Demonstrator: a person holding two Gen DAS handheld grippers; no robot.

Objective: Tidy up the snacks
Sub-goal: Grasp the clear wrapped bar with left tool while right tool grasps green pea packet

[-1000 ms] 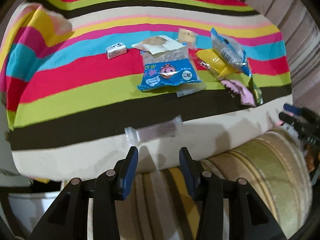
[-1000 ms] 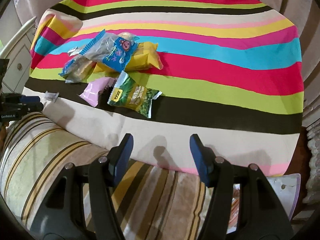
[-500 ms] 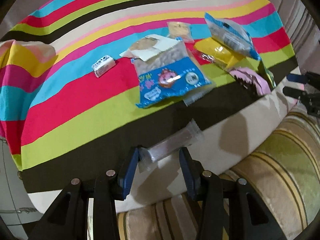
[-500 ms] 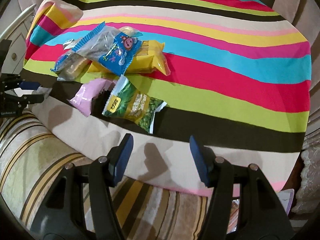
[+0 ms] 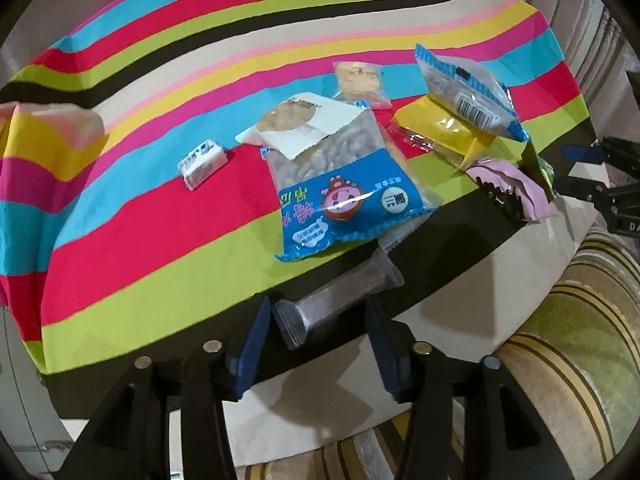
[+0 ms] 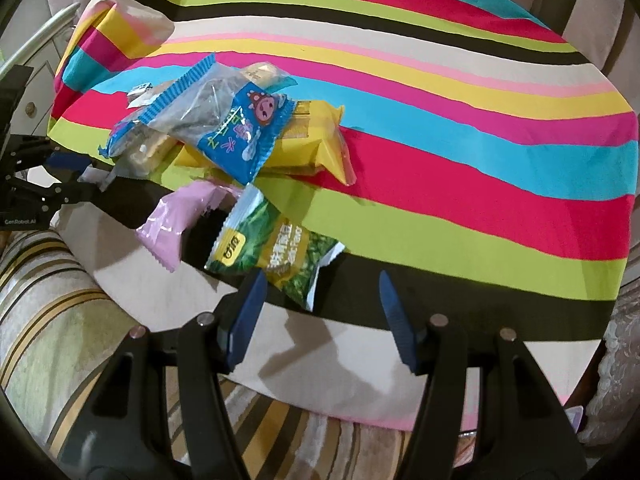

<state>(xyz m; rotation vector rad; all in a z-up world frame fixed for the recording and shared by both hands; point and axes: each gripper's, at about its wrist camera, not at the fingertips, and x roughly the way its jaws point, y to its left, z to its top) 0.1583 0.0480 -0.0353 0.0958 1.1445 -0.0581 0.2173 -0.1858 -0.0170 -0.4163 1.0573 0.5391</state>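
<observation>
Left gripper point(image 5: 316, 320) has reached the clear-wrapped bar point(image 5: 340, 300), fingers opening around it; right gripper's point(image 6: 320, 300) fingers apart

Round table under a striped cloth point(image 5: 168, 216), bands of red, lime, black, cream, pink, yellow, blue; one corner of it bunched up at the far left point(image 5: 48, 136). Just beside the near edge, a striped sofa point(image 5: 580, 360) in olive, cream and brown. Pale curtain point(image 5: 592, 40) behind. White cabinet point(image 6: 28, 92) with a round knob at left. Indoor light, soft shadows on the cloth.
</observation>
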